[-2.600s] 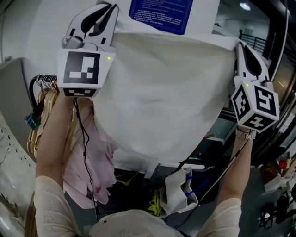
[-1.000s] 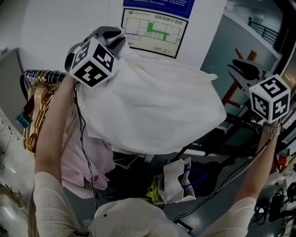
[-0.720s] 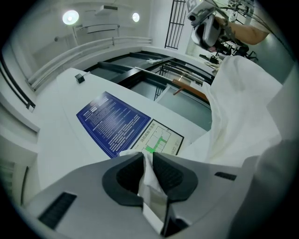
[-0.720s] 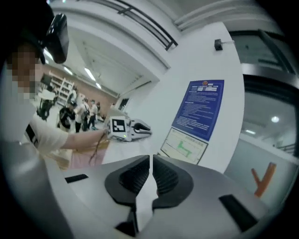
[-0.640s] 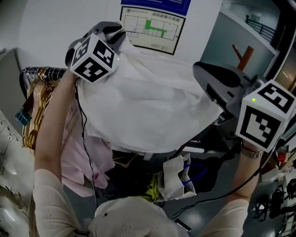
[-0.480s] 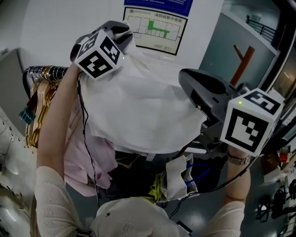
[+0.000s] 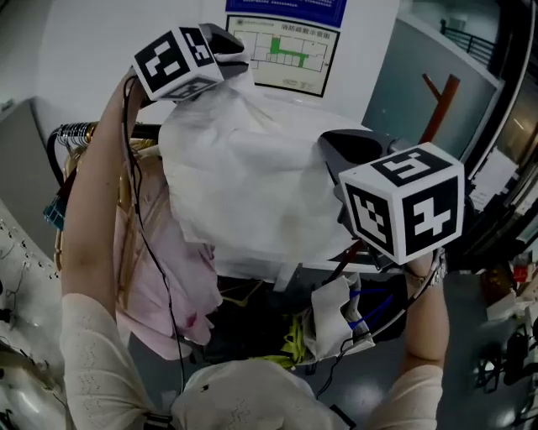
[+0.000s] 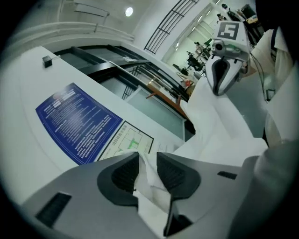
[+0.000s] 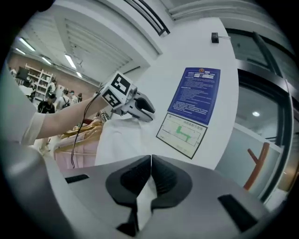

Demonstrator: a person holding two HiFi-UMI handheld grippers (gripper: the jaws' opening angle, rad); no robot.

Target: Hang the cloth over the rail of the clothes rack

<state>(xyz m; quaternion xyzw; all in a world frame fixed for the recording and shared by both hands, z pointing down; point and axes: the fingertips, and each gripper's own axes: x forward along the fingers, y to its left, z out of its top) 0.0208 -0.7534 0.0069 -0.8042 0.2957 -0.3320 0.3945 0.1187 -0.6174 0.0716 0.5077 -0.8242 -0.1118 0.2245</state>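
Right gripper (image 9: 150,161) clamps cloth (image 7: 252,185), rail (image 7: 109,128) mostly covered

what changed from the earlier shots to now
The right tongs, off the white cloth a second ago, swung in leftward and clamped it, bunching it narrower. The left tongs have just been opening, cloth between them, and stayed up high. The pink garments stayed hanging.

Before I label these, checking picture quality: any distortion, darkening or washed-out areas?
Head view: dim and flat, yet the white cloth shows its folds. Left gripper view: strong fisheye bend, black corners, ceiling lamp glares. Right gripper view: same bend, blue poster sharp, print unreadable.
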